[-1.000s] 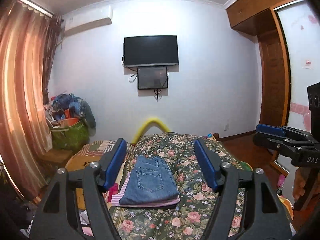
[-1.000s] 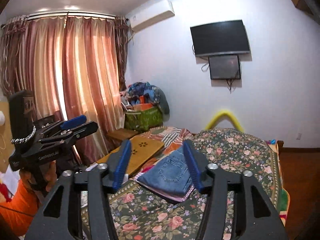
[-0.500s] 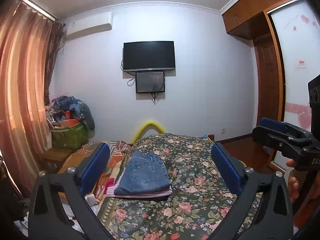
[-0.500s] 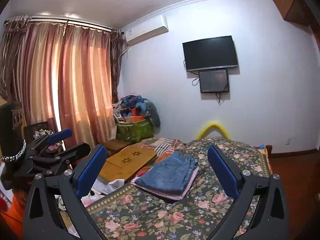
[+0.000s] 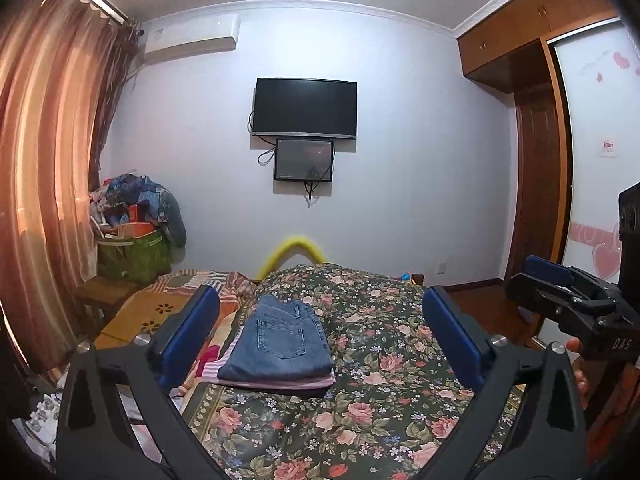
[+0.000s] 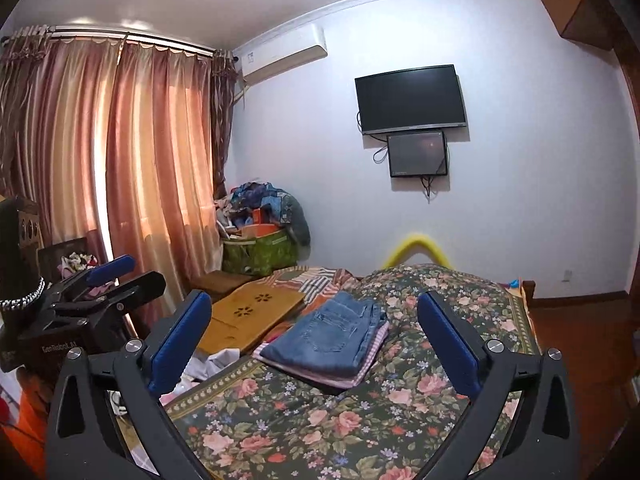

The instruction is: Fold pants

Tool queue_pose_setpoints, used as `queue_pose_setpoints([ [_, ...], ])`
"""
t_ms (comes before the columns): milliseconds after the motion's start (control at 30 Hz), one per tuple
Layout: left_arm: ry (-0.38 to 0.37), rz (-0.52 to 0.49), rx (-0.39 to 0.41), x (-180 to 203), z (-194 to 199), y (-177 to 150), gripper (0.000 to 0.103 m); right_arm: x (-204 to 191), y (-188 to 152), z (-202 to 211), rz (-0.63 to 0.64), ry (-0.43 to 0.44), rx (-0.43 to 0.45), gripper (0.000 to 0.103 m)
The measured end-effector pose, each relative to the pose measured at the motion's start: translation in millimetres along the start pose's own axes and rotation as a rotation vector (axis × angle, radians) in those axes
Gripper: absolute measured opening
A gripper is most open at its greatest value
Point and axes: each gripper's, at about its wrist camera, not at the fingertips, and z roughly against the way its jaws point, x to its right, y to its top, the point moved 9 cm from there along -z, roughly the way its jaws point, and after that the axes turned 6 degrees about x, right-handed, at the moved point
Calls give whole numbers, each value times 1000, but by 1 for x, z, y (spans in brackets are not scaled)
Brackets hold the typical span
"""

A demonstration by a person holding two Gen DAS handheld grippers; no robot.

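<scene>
Blue denim pants (image 5: 280, 340) lie folded into a compact rectangle on a pink striped cloth (image 5: 224, 360) on the floral bedspread (image 5: 380, 392). In the right wrist view the folded pants (image 6: 334, 334) sit between the finger lines but farther off. My left gripper (image 5: 320, 320) is open wide, nothing between its blue pads, held back from the pants. My right gripper (image 6: 316, 320) is likewise open and empty. Each gripper shows at the edge of the other's view, the right gripper (image 5: 568, 300) at right and the left gripper (image 6: 104, 292) at left.
A wooden lap tray (image 6: 256, 312) lies on the bed left of the pants. A green bag piled with clothes (image 5: 132, 248) stands by the curtains (image 6: 120, 160). A television (image 5: 306, 108) hangs on the far wall. A wardrobe (image 5: 532, 120) stands at right.
Both grippers' jaws have spread from partly closed to fully wide. Both views have drawn back slightly from the folded pants, which stay put on the bed.
</scene>
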Motion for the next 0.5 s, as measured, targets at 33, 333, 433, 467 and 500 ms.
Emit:
queue_pose_setpoints([
  [33, 0, 0, 0, 1, 0, -1, 103, 0, -1, 1, 1, 2, -2, 102],
  [333, 7, -2, -7, -1, -3, -4, 103, -6, -1, -2, -4, 22, -16, 103],
  [433, 4, -2, -7, -1, -3, -4, 103, -8, -3, -3, 0, 20, -22, 103],
  [467, 2, -2, -8, 0, -3, -5, 103, -8, -3, -3, 0, 20, -24, 103],
  [500, 2, -3, -7, 0, -3, -5, 103, -8, -3, -3, 0, 20, -25, 103],
])
